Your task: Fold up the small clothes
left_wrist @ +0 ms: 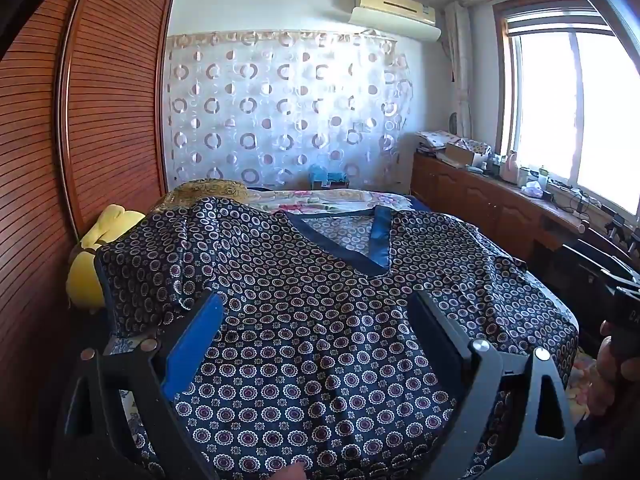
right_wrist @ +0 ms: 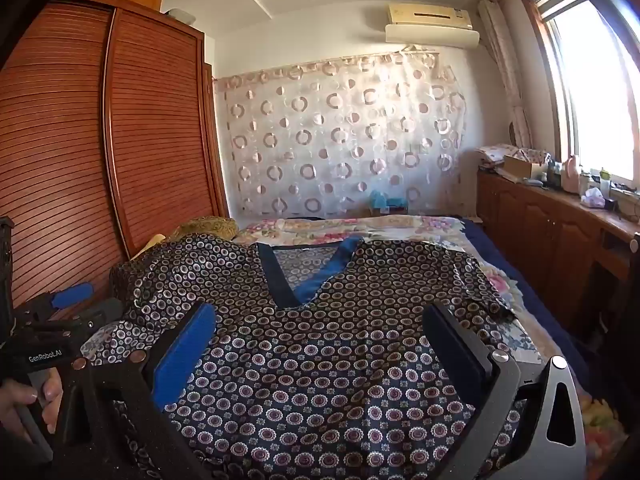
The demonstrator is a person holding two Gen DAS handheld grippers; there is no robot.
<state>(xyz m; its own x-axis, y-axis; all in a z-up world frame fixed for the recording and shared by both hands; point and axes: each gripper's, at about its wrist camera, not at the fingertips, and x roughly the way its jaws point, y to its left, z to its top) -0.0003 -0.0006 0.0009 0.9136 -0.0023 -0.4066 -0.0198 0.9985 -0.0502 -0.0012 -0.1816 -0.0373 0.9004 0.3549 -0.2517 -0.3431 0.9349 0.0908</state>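
A dark blue top with little ring shapes all over lies spread out flat on the bed. It has a blue V-neck trim, and the neck points away from the cameras, toward the far wall. One sleeve lies bunched up on the left side of the top, near a yellow plush toy that sits by the brown wardrobe.

The left gripper hangs over the lower part of the top w/ its two fingers wide apart, and it holds nothing. One finger has a bright blue pad. The right gripper is also spread wide over the top, a bit more to the right, and it holds nothing too (both look the same, black w/ blue pads).

In the right wrist view, the left gripper shows at the left edge, w/ a hand around its handle.

Behind the bed hangs a white curtain w/ circle shapes. An AC unit sits high on the wall. A bright window is on the right, over a long wooden cabinet w/ lots of small stuff on top.
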